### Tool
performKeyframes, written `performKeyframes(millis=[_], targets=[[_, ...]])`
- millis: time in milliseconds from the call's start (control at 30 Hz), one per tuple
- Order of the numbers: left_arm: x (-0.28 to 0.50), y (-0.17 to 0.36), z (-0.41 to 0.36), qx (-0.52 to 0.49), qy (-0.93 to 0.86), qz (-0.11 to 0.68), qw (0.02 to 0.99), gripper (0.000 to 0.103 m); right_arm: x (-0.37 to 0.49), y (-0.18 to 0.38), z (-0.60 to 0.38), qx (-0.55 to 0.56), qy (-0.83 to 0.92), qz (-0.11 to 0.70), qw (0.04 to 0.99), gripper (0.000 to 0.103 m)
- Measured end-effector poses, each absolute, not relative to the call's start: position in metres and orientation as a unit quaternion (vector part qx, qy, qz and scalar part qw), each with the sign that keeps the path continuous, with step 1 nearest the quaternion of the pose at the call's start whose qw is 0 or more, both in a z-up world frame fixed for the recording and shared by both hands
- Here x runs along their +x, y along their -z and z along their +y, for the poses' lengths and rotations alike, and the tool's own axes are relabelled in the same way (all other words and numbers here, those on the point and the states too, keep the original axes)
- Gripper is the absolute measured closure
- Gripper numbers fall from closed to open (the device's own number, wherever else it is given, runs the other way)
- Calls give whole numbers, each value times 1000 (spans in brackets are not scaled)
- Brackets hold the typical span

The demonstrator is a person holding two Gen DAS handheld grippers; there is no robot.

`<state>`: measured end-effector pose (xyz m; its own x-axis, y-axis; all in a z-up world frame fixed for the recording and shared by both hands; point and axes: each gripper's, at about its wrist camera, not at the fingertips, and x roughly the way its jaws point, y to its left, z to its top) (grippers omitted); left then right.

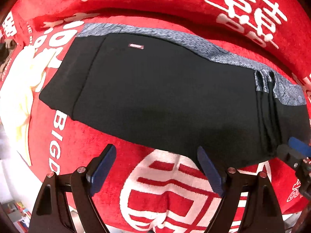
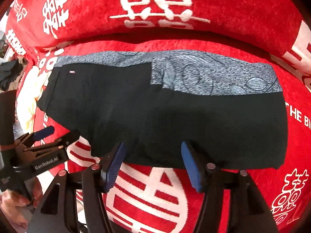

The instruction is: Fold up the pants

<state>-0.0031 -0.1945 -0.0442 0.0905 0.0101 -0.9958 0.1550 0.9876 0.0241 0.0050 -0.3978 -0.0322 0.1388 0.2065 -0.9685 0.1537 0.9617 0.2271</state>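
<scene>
The black pants (image 1: 165,97) lie folded into a compact oblong on a red blanket (image 1: 194,2) printed with large white characters; the surface under the blanket cannot be identified. In the left wrist view the garment fills the centre of the frame, running from about 9 o'clock to 3 o'clock, with a small pale label (image 1: 136,46) near its upper left part. A grey patterned cloth (image 1: 194,40) shows as a band along the far edge of the pants, from 11 o'clock round to 3 o'clock, and appears to lie beneath them. A pale yellow cloth (image 1: 17,97) sits on the blanket at 9 o'clock, just beside the end of the pants. The left gripper (image 1: 157,167) is at 6 o'clock in its own view, its blue-padded fingers (image 1: 103,172) spread well apart and holding nothing; the right-hand finger tip is at the near edge of the pants, though contact cannot be confirmed. The right gripper (image 2: 153,165) is at 6 o'clock in the right wrist view, its fingers (image 2: 114,165) likewise apart and empty, both tips at the near edge of the folded pants. In that view the left gripper appears at 8 o'clock, near the left end of the garment, with part of a hand (image 2: 13,203) visible at 7 o'clock behind it.
</scene>
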Motion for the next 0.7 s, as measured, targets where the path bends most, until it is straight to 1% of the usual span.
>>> performKeyframes(millis=[133,167,200,267,333,700], targets=[[0,46,-184,45,59,680,729,16,7,29,-392,134,-12,655,744,35],[2,47,-183,43,64,681,728,7,7,28,-390,133,-10,653,745,34],[5,48,-181,43,67,683,726,0,7,27,-388,132,-9,652,747,33],[5,47,-178,44,70,677,732,0,8,25,-383,128,-9,650,749,27],[5,45,-178,48,72,673,734,0,8,23,-377,121,-10,648,752,24],[6,47,-167,56,54,682,727,0,13,22,-354,104,-17,653,750,24]])
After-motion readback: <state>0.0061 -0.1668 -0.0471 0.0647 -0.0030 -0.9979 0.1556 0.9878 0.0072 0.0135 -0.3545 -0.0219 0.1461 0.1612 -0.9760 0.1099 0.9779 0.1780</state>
